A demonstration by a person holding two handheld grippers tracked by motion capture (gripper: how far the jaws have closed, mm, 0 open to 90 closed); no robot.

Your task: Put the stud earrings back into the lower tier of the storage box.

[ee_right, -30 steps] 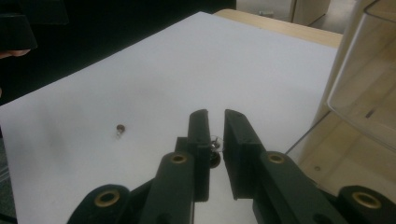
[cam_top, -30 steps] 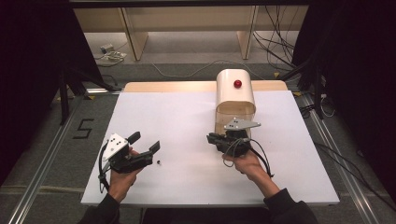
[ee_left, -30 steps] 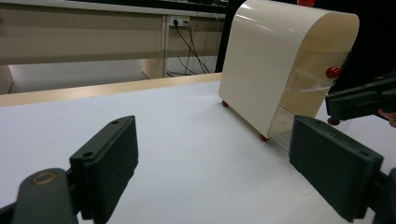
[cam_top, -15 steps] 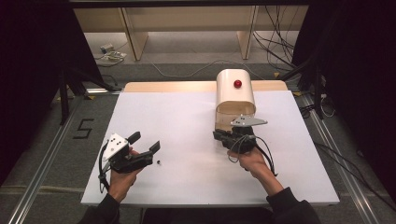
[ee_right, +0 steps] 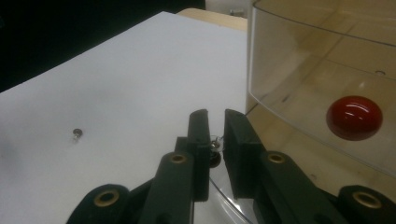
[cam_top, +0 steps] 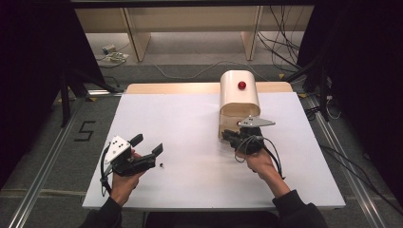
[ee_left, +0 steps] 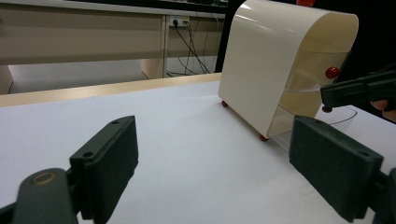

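A cream box (cam_top: 239, 95) with a red knob (cam_top: 242, 85) on its rounded top and a clear front (ee_right: 322, 79) stands at the table's back right. My right gripper (cam_top: 228, 135) is at the box's front lower corner. Its jaws are nearly together on a small dark screw-like piece (ee_right: 214, 153). A second red knob (ee_right: 354, 117) shows through the clear front. My left gripper (cam_top: 147, 145) rests low at the front left with its jaws wide apart and nothing between them. A small screw (cam_top: 162, 166) lies on the table just right of it.
The white table top (cam_top: 180, 123) spreads between the two hands, with a wooden strip (cam_top: 171, 88) along its far edge. Cables (cam_top: 285, 52) and wooden legs stand on the floor beyond. In the left gripper view the box (ee_left: 275, 60) rests on small red feet (ee_left: 264, 137).
My right gripper has shifted slightly to the right, closer to the box's front. The left gripper and the loose screw have not moved.
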